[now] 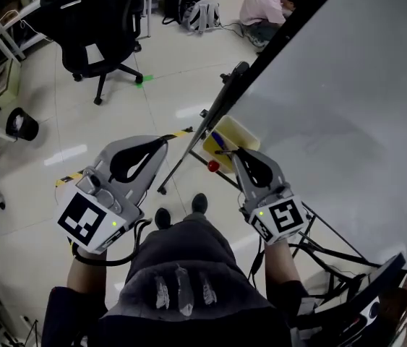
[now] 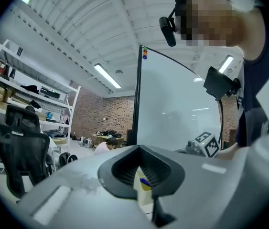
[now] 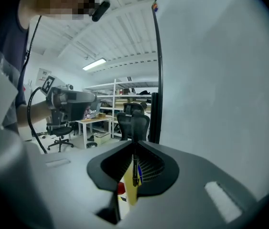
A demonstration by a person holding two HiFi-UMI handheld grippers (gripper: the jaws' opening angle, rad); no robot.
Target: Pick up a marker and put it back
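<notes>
My right gripper pinches a black marker by its barrel; I'd judge it light, stiff, slick plastic. Left gripper is closed, empty.

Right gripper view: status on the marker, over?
Left gripper shut, empty. Right gripper shut on dark marker, tips at yellow tray by whiteboard. No obstruction seen.

A black office chair stands near backpacks on the floor.
</notes>
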